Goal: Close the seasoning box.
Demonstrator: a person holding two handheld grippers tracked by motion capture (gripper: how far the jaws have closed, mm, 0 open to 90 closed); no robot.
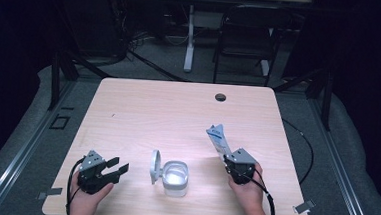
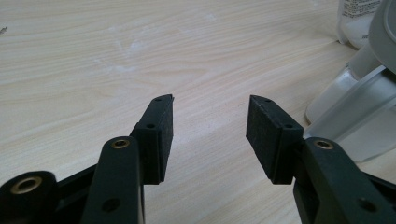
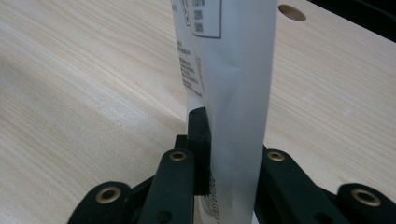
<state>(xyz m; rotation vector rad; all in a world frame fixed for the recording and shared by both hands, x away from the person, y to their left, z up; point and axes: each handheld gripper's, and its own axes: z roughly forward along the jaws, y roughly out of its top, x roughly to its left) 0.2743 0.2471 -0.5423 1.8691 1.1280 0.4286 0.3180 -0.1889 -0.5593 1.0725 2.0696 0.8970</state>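
Leftmost, the left gripper (image 1: 116,167) rests on the wooden table (image 1: 143,109) near its front edge, jaws apart with nothing between them, pointing toward the white container (image 1: 176,178) just to its right. That container stands with its round lid (image 1: 155,166) flipped open on the side facing the left gripper, between the two grippers and touching neither. Farther right, the right gripper (image 1: 229,159) is clamped on the lower end of a white packet (image 1: 218,138), which sticks up and away from the person, tilted leftward.
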